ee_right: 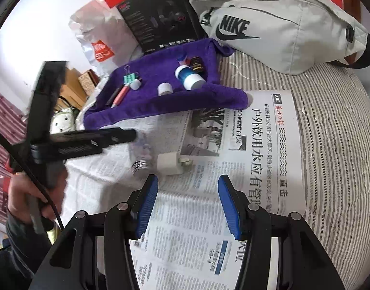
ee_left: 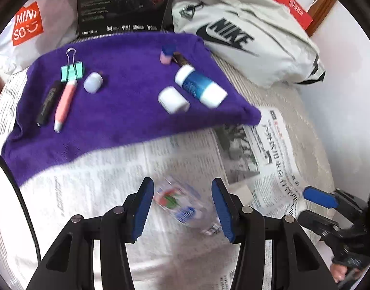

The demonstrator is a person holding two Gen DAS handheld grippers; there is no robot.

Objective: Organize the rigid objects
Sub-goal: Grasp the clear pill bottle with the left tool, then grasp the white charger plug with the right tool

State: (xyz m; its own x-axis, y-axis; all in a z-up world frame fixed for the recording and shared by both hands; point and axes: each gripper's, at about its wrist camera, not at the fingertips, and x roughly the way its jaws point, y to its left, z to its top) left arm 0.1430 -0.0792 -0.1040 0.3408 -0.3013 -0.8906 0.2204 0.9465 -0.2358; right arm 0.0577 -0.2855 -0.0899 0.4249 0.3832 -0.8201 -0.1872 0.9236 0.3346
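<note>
The left gripper (ee_left: 182, 207) has its jaws wide open above a small clear bottle (ee_left: 185, 205) that lies on its side on the newspaper (ee_left: 112, 181); the bottle is between the two blue pads but they do not touch it, and it is blurred, so I cannot tell what is inside. The right gripper (ee_right: 188, 203) also has open jaws and holds nothing; it hangs over the newspaper, near a white charger plug (ee_right: 170, 163) which lies just beside the bottle's metal neck. The purple towel (ee_left: 127, 125) serves as the place for the sorted things (it is flat, not a real container). On its left part lie a black tube (ee_left: 48, 102), a pink pen (ee_left: 65, 104), a mint binder clip (ee_left: 72, 71) and a pale blue cap (ee_left: 93, 82), close together. On its right part are a white cylinder (ee_left: 173, 99), a blue bottle with white ends (ee_left: 200, 87) on its side, a small pink and blue piece (ee_left: 166, 54) and a dark item (ee_left: 182, 59) half hidden behind it. Behind the towel rest a grey Nike bag (ee_left: 245, 36) and a black box (ee_left: 122, 2)
</note>
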